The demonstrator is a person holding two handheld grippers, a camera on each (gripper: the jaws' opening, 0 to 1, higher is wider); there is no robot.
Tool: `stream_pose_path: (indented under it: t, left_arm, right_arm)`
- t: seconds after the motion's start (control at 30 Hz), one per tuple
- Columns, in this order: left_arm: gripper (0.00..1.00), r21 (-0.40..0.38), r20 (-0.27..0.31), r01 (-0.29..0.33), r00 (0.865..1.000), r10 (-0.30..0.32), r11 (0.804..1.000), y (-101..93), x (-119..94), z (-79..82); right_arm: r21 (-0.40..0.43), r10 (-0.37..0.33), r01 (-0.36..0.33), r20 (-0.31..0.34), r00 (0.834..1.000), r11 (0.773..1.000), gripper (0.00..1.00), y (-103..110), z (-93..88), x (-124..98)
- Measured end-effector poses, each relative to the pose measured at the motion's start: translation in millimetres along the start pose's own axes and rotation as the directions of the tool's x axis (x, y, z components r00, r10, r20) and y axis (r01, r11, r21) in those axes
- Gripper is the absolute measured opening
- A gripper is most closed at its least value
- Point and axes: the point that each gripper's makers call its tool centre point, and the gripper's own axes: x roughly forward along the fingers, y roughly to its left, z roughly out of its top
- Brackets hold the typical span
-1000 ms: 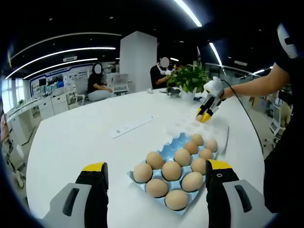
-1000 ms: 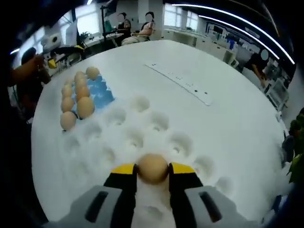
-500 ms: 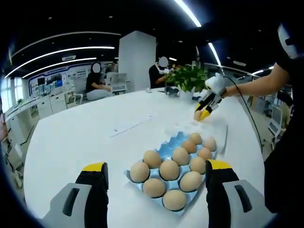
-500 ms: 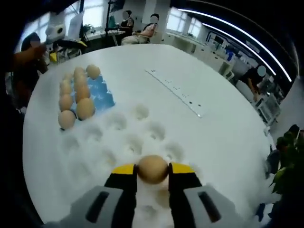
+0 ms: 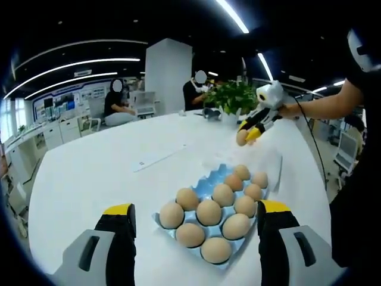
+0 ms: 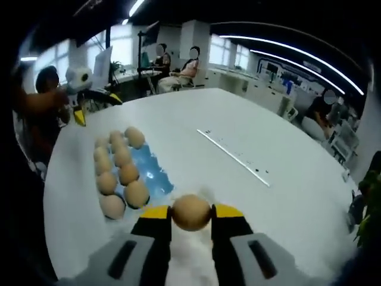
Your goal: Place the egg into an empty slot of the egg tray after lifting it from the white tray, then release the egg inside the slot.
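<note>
The right gripper (image 6: 191, 215) is carrying the egg (image 6: 191, 212) pinched between its yellow-tipped fingers — and it is now riding higher than a second ago, clear of the white tray (image 5: 271, 159) and heading toward the blue egg tray (image 6: 153, 171). That suggests the lift is done and the carry is under way. The left gripper (image 5: 193, 221) is waiting low over the table (image 5: 89, 179) with its fingers spread apart (nothing between them), just beside the egg tray's near edge.
</note>
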Motion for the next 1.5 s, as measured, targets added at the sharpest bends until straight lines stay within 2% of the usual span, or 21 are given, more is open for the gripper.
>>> stream_pose_path:
  t: [0.2,0.37,0.53,0.97,1.5]
  left_arm:
    - [0.84,0.001,0.0,0.002,1.0,-0.002,1.0,2.5,-0.5,-1.1]
    - [0.84,-0.003,-0.001,-0.004,1.0,0.004,1.0,6.1,-2.4,-2.9]
    - [0.84,-0.005,-0.002,-0.007,1.0,0.007,1.0,9.3,-5.1,-4.6]
    - [0.83,-0.007,-0.001,-0.001,1.0,0.001,1.0,11.2,-5.4,-6.0]
    - [0.84,-0.012,0.0,-0.004,1.0,0.004,1.0,12.4,-5.0,-5.6]
  right_arm:
    - [0.006,0.079,-0.079,0.05,0.996,0.997,0.24,26.5,24.5,30.8]
    - [-0.04,0.137,-0.135,0.051,0.989,0.99,0.24,50.2,38.4,55.0]
    - [-0.059,0.175,-0.172,0.047,0.983,0.983,0.24,60.7,44.8,69.1]
    - [-0.087,0.222,-0.218,0.032,0.975,0.972,0.25,81.1,56.0,100.2]
    - [-0.087,0.248,-0.247,-0.004,0.969,0.965,0.25,90.9,55.2,131.7]
